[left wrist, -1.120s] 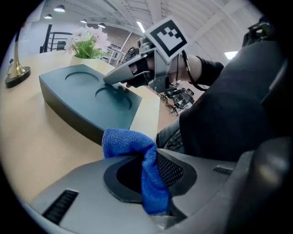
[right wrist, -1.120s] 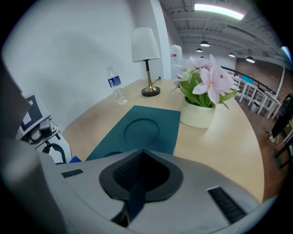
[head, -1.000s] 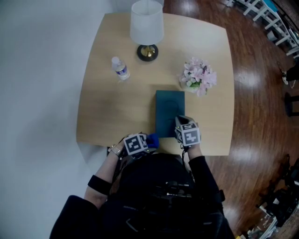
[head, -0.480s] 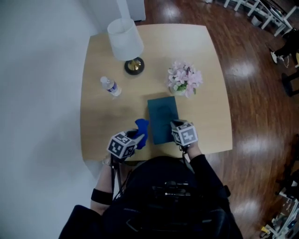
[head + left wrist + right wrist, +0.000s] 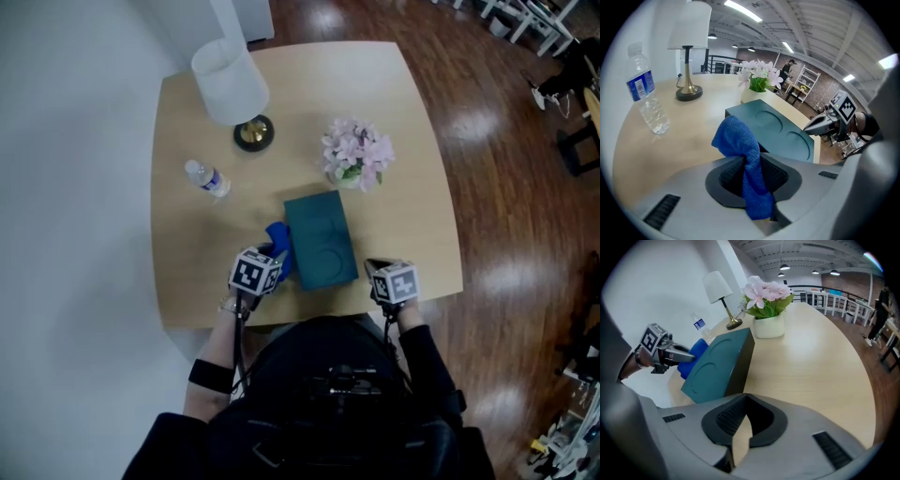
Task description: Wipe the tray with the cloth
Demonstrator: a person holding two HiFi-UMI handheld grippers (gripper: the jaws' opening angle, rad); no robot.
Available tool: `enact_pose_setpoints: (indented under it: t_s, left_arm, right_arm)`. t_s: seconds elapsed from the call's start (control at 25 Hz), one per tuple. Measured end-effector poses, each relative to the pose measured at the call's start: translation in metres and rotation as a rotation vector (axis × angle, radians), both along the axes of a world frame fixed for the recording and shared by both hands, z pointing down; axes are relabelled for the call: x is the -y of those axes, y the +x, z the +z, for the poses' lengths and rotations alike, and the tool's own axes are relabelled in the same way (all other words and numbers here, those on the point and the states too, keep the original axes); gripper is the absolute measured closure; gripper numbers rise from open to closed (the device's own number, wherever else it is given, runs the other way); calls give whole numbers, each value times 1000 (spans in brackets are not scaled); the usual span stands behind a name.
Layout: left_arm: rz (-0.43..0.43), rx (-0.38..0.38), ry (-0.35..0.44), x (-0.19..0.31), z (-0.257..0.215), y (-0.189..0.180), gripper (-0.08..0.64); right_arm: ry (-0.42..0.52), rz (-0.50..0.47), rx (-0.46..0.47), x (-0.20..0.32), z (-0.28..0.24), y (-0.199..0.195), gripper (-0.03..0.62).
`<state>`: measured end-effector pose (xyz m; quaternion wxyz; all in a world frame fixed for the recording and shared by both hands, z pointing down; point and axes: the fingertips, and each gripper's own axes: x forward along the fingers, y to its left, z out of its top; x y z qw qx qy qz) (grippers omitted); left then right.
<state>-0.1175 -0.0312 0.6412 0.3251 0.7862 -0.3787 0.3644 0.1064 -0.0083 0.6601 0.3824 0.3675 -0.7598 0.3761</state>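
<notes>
Your table was pale wood with rounded corners, set on a dark wooden floor. At its far left side stood the lamp, white shade over a brass base. The tray, teal with 2 round hollows in its top, lay flat near the front edge, just in front of the flowers, which sat pink in a white pot. The tray was between your 2 grippers.

Your left gripper was at the tray's left side, pointed steeply down, its jaws pinching the cloth. Your right gripper was over the table's front edge, right of the tray and clear of it. Its jaw tips were pressed together with nothing between them.

The bottle, clear with a blue label, stood upright left of the tray and well apart from it, in front of the lamp. The cloth, blue and bunched, rose out of your left jaws just beside the tray's left edge. I could not tell whether it touched the tray.
</notes>
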Motion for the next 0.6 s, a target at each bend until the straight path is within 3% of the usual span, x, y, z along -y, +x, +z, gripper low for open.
enact_pose_setpoints:
  t_s: [0.4, 0.6]
  left_arm:
    - [134, 37, -6, 15, 1, 11, 471]
    - [221, 61, 1, 28, 1, 8, 471]
  right_arm:
    - [-47, -95, 54, -23, 3, -25, 586]
    - [-66, -255, 67, -51, -2, -63, 586]
